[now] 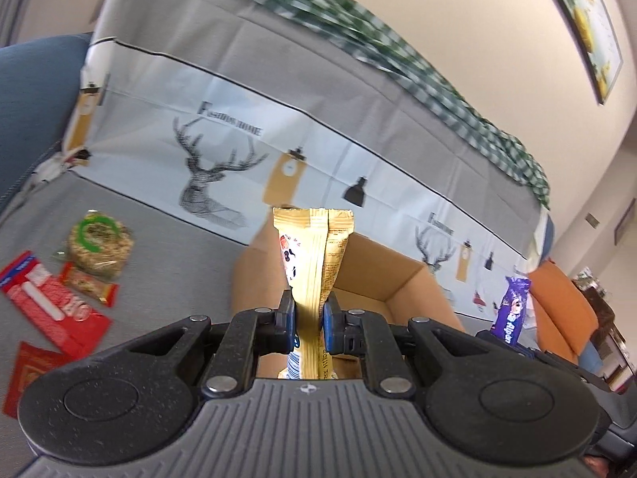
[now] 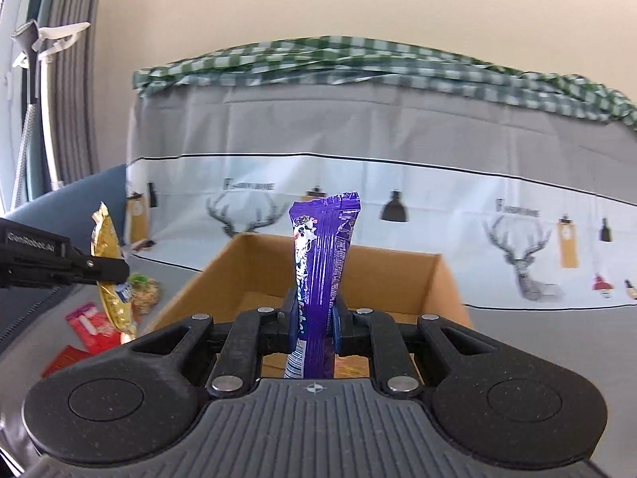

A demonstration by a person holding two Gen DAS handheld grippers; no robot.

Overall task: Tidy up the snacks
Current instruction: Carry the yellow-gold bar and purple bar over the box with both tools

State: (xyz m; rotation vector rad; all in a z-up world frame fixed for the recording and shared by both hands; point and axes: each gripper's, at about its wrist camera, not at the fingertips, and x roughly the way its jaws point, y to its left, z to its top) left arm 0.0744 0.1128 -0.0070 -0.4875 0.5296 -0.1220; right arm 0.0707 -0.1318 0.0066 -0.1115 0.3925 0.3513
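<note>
L hand-held gripper [image 1: 309, 320] clamped on 1 gold snack pack [image 1: 314, 255], R hand-held gripper [image 2: 313, 320] clamped on 1 purple bar [image 2: 322, 263], 1 cardboard box [image 2: 398, 275] behind, 3 red packets [image 1: 55, 302], 1 round oat cake [image 1: 99, 245] on sofa seat [image 1: 167, 247].

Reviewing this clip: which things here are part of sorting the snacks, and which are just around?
Part of the job:
gold bar in left gripper
purple bar in right gripper
cardboard box
loose snacks

Just around:
deer-print cover
checked cloth
picture

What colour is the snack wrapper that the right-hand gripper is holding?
Purple, with white print; the snack wrapper shows best in the right wrist view.
</note>
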